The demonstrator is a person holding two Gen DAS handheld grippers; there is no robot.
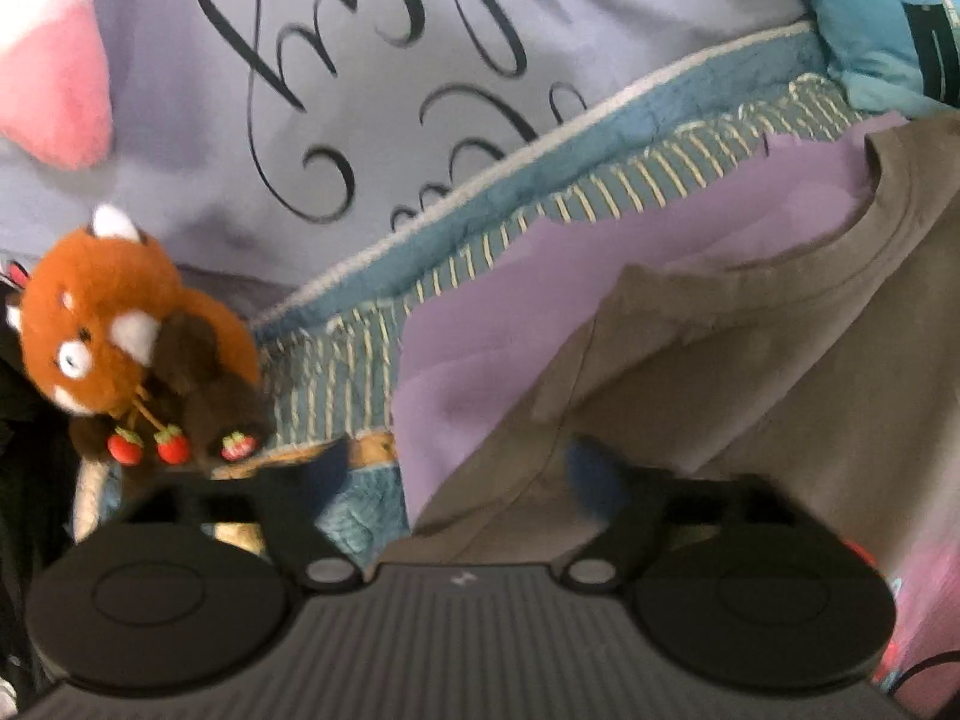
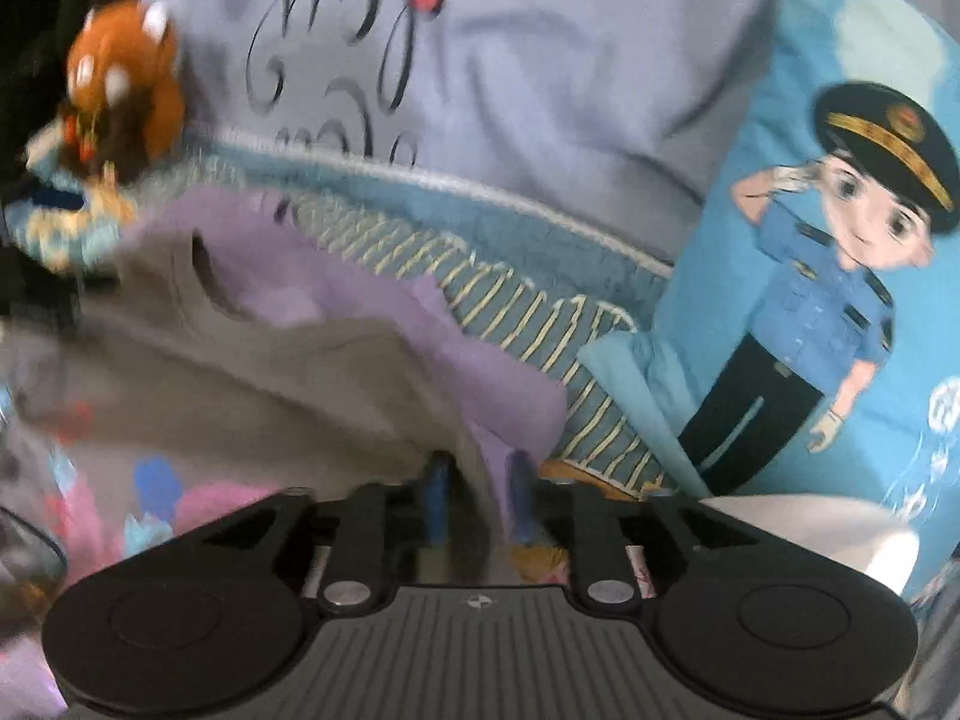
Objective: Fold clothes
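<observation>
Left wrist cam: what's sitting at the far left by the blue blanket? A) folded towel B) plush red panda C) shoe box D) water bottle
B, an orange and brown plush red panda with strawberry charms sits at the left, next to the striped edge of the blue blanket.

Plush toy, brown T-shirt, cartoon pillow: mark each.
plush toy point(image 1: 90, 324), left wrist view, on its face.
brown T-shirt point(image 1: 780, 348), left wrist view, chest below collar.
cartoon pillow point(image 2: 840, 276), right wrist view, figure's shirt.
</observation>
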